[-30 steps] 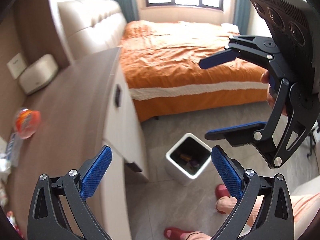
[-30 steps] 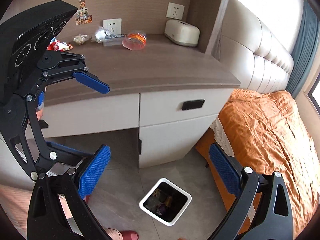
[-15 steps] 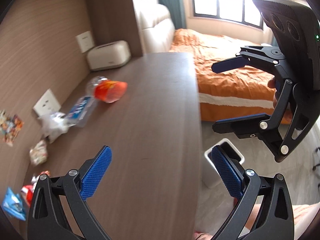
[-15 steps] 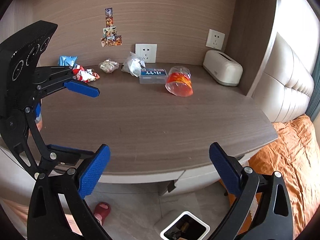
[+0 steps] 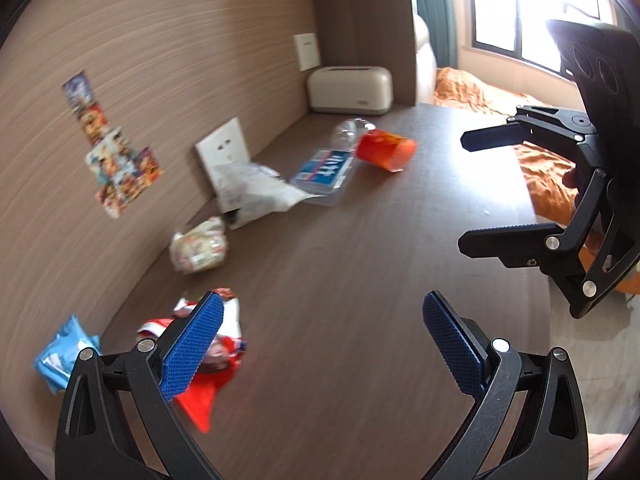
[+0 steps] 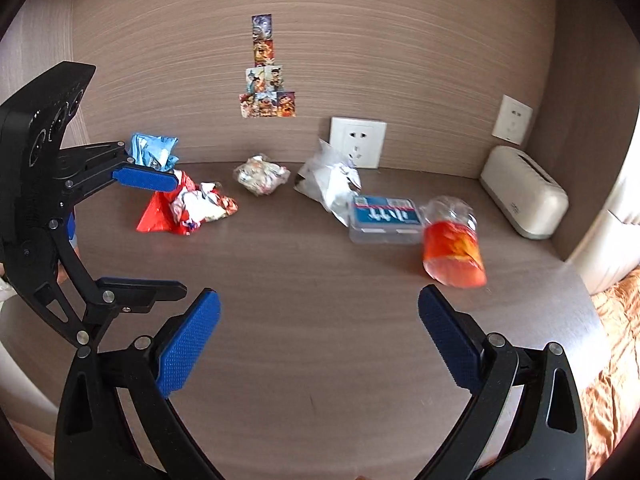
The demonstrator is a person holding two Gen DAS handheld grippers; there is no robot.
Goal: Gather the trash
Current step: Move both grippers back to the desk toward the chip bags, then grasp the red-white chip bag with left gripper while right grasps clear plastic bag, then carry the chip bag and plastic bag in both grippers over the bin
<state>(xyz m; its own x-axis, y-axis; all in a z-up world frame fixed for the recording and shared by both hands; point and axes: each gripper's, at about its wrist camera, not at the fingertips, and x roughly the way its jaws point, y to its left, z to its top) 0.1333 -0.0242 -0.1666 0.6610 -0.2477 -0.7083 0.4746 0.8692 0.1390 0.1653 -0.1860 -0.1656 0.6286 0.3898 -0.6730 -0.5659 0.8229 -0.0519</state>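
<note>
- Six pieces of trash lie on the desk [image 6: 320, 340], all in a loose row along its back edge by the wood wall; the wall socket [image 6: 358, 142] serves as landmark.
- Largest, the clear bottle with the orange label [image 6: 454, 242] lies on its side right of the socket and nearest the desk front, its long axis running roughly from the wall toward the cameras.
- Touching the bottle's upper end on the socket side, the flat clear box with a blue label [image 6: 384, 218] lies lengthwise along the wall.
- Just under the socket sits the crumpled white bag [image 6: 330, 182], overlapping the box's left end.
- Left of the socket lies the red wrapper [image 6: 186, 208], spread wide, its long side parallel to the wall.
- Farther left, against the wall, the blue packet [image 6: 154, 150] stands partly behind a left gripper finger.
- Smallest, the balled-up wrapper [image 6: 262, 174] sits between the red wrapper and the socket.
- Left gripper [image 5: 322, 344] hangs spread wide and empty over the desk's left part; the red wrapper [image 5: 212, 356] lies right at its left fingertip, so this hand looks nearer to it.
- Right gripper [image 6: 318, 346] is likewise wide apart and empty, well short of the row; the bottle lies ahead and to its right.
</note>
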